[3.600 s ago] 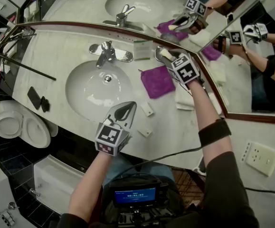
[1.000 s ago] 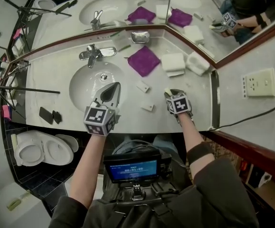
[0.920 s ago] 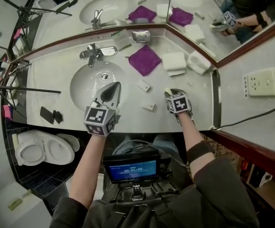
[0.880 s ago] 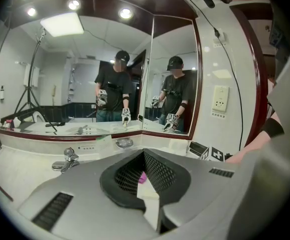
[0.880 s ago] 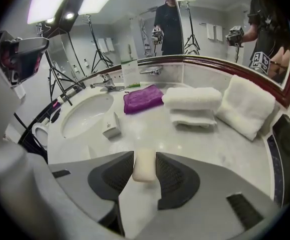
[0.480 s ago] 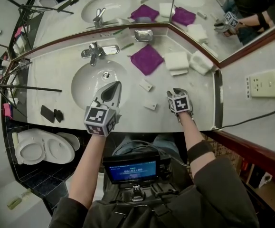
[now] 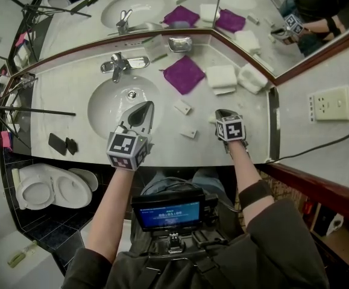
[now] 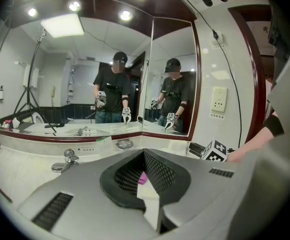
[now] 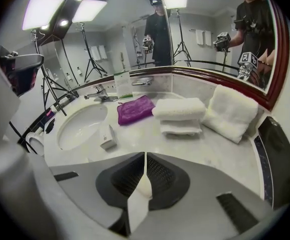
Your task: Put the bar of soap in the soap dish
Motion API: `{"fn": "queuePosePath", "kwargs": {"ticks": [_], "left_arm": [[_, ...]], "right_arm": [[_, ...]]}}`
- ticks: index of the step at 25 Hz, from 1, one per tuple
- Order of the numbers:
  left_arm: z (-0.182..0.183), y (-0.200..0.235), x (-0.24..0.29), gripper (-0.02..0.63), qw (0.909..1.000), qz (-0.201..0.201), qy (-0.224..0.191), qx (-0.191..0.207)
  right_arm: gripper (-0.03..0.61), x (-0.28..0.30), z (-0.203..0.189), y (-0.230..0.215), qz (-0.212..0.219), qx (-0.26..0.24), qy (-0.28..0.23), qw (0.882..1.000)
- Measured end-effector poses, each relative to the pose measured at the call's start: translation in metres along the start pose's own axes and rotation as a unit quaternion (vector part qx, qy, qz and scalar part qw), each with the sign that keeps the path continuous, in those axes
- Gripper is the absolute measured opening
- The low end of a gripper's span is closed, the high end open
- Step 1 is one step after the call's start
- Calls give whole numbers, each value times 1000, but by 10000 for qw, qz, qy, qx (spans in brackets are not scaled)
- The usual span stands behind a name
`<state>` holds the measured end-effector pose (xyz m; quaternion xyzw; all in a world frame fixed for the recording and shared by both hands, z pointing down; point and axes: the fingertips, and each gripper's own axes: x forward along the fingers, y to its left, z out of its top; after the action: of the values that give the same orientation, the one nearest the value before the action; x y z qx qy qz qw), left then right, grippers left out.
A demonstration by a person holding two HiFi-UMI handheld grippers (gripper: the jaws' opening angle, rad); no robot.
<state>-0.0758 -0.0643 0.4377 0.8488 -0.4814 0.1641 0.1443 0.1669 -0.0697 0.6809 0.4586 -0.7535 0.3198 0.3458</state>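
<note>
pale marble counter [image 7: 72, 83] runs under a corner mirror [image 7: 72, 5]. an oval white basin [image 7: 120, 104] is set into it, with a chrome tap [image 7: 119, 65] at the basin's back edge. a small silvery metal soap dish [image 7: 179, 43] sits at the counter's back edge, right by the mirror corner. a square purple cloth [image 7: 184, 74] lies just in front of the dish, and folded white towels [image 7: 221, 79] lie toward the back right corner. two small white boxes [image 7: 182, 107] lie between the basin and the counter's right edge.

the right gripper [image 7: 222, 113] hangs over the front right part of the counter, well apart from the soap dish. its jaws have just been closing and meet tip to tip. a cream bar of soap [image 9: 144, 186] shows in the slit behind the tips. whether it is pinched there or lies on the counter beneath cannot be told.

the left gripper [image 7: 145, 108] hovers over the basin's front rim. its jaws are pressed together with nothing held between them.
</note>
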Motion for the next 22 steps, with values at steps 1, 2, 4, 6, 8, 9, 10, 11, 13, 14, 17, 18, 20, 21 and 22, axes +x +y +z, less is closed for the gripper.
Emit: {"fn": "queuePosePath", "kwargs": {"ticks": [1,2,4,6,8,9,10,11,13,14,17,18,20,21,22], "left_arm": [[1,-1,1,5,10000,-46,-16,14],[2,-3,1,5,9999,-102,-33,30],[4,-4,3,5,9998,-186,-64,45],[7,-3,4,5,9997,-227,-91,46],[10,-3,6,5,9993,-339,-143,93],[12,-4,6,5,9990,-392,-166,117],[14,-3,7,5,9988,-437,-184,137],[16,-3,7,5,9985,-478,-199,151],[19,-3,8,5,9980,-566,-225,183],[21,-3,9,5,9976,-616,-236,210],[25,-4,11,5,9963,-766,-256,297],[26,-4,11,5,9959,-807,-260,319],[28,-4,12,5,9952,-871,-267,354],[29,-3,13,5,9949,-896,-271,371],[30,-3,13,5,9946,-920,-275,388]], "right_arm": [[10,-3,2,-1,-18,52,-26,10000],[5,-7,4,-1,-22,111,-52,9999],[5,-15,7,1,-11,243,-101,9997],[5,-24,7,2,3,409,-149,9991],[5,-33,6,3,2,579,-191,9981],[5,-38,5,4,-5,661,-210,9976],[5,-43,3,5,-11,742,-232,9970],[5,-47,2,6,-16,820,-262,9963],[5,-56,-1,7,-25,962,-341,9948],[5,-61,-1,8,-35,1026,-399,9939],[6,-79,2,9,-66,1245,-682,9899],[6,-85,5,9,-63,1344,-802,9876],[6,-100,9,8,-54,1565,-1029,9823],[6,-107,11,7,-54,1658,-1133,9796],[6,-114,13,7,-61,1743,-1224,9770]]}}
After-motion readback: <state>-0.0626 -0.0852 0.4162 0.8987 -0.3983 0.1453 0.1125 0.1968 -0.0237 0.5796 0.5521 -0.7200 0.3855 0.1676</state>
